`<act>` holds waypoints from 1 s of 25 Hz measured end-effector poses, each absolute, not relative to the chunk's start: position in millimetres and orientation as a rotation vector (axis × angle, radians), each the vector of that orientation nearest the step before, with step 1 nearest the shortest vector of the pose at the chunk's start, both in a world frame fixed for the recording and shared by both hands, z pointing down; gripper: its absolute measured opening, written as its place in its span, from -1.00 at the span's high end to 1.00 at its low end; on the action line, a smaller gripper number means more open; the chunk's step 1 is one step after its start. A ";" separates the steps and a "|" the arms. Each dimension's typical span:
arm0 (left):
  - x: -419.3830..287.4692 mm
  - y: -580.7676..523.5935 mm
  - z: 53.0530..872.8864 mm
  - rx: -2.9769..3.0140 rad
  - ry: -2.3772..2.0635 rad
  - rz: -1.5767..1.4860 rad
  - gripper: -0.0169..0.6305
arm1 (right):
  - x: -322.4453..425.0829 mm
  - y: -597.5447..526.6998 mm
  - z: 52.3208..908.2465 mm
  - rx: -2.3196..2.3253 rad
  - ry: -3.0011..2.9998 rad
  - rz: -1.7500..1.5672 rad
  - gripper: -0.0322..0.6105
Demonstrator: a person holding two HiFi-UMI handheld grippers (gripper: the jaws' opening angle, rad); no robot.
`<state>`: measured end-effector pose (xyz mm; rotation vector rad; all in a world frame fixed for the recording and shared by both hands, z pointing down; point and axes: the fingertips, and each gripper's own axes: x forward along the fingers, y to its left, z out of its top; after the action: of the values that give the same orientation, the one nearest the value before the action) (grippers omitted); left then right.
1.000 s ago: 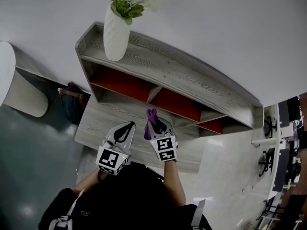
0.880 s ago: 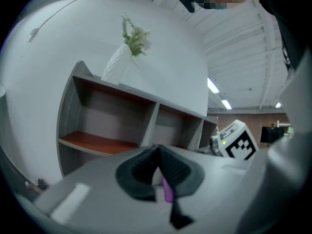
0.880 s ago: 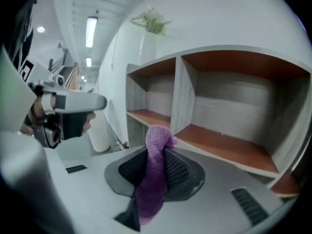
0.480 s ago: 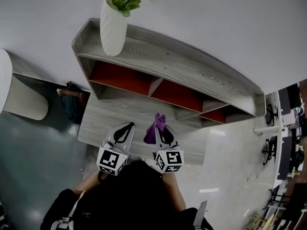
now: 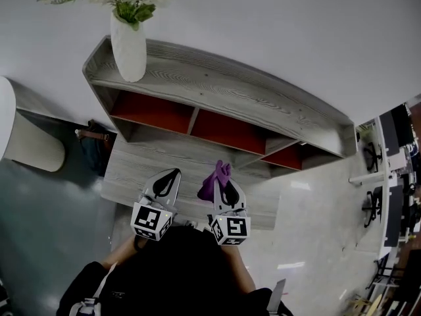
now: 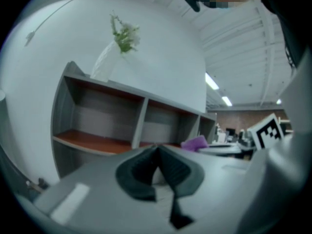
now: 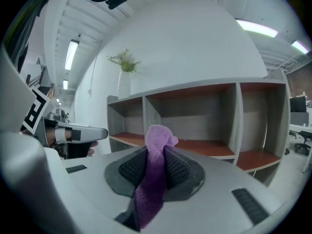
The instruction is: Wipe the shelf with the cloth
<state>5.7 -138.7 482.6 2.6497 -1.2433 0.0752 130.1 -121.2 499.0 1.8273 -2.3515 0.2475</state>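
Right gripper [image 5: 225, 186] further back from shelf [image 5: 230, 101], fingers [image 7: 178, 169] tight on cloth [image 7: 155, 150] in its view; left gripper's [image 5: 174, 174] together, empty.

Grey shelf [image 5: 230, 96], white vase [image 5: 129, 50] atop

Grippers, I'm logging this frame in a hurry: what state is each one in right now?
Left gripper: shut, nothing between its jaws.
Right gripper: shut on the purple cloth.

Purple cloth [image 7: 155, 179] — bunched, pinched in the right hand-held gripper [image 7: 157, 156] — stands before the grey, red-floored shelf [image 5: 230, 101].
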 end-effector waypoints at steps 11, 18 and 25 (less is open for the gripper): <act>33.1 -139.6 479.5 2.678 -1.229 0.091 0.93 | 141.9 -112.1 492.4 1.804 -2.374 0.209 0.67; 35.5 -139.0 478.5 2.683 -1.228 0.092 0.93 | 142.7 -111.1 490.0 1.801 -2.379 0.198 0.67; 35.0 -138.8 479.1 2.686 -1.227 0.096 0.93 | 140.3 -111.3 489.0 1.801 -2.385 0.194 0.67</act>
<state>35.0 -138.8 479.1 2.6864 -1.2266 0.0955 140.3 -111.3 489.0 1.8011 -2.3846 0.1937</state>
